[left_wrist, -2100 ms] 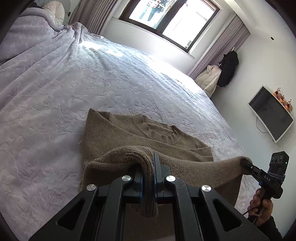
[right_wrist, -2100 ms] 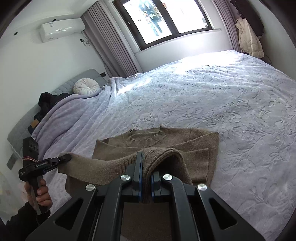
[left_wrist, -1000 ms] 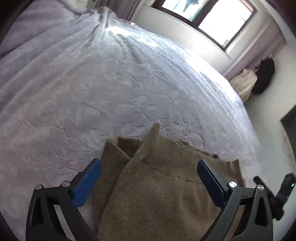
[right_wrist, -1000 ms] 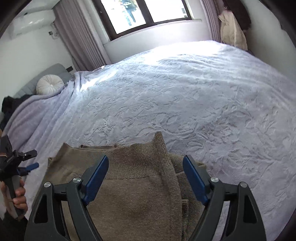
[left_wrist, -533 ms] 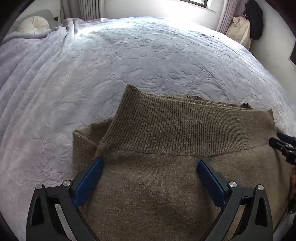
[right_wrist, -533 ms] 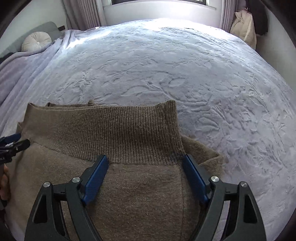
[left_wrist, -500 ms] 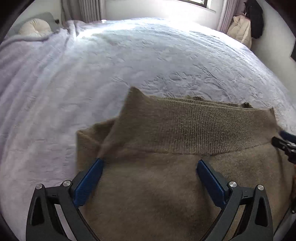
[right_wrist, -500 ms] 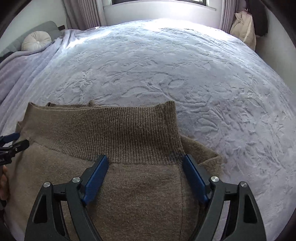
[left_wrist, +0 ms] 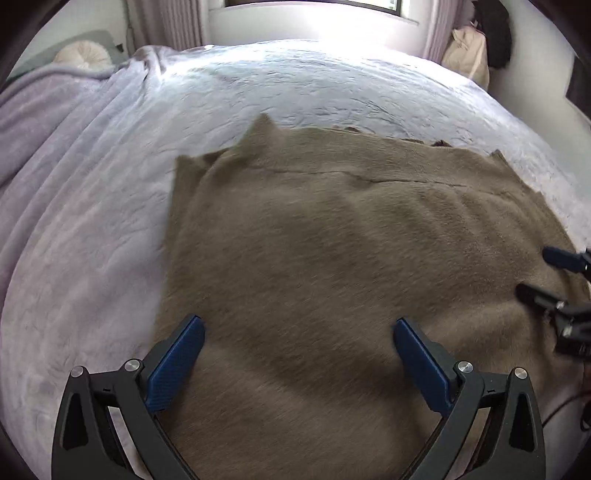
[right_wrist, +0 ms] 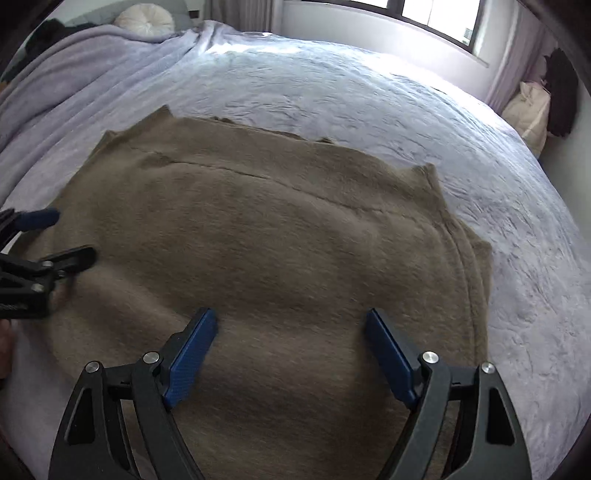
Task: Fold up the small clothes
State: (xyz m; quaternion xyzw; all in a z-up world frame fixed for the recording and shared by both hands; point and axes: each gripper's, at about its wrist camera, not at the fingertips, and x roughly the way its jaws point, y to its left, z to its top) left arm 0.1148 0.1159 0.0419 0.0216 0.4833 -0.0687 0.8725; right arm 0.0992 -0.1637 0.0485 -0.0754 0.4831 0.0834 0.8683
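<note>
The brown sweater [left_wrist: 332, 258] lay folded on the bed [left_wrist: 92, 221], near the edge closest to the cameras. Its far edge ran in a wavy line across the pale purple cover, with a small corner sticking up on the left. On the right side, thin layers of cloth peeked out under the top fold [right_wrist: 476, 266].

The bed had lots of open room — bare cover stretched past the sweater to the window wall and out to both sides. A round white pillow [right_wrist: 144, 18] sat far back at the head of the bed.

The left hand-held gripper [left_wrist: 295, 354] hung over the sweater with its blue pads spread wide, gripping nothing. The right hand-held gripper [right_wrist: 291, 343] was spread wide too, with nothing held.

No writing could be read anywhere. The sweater looked smeared and fuzzy — its knit could not be made out. Its near edge was hidden behind the black gripper arms.
</note>
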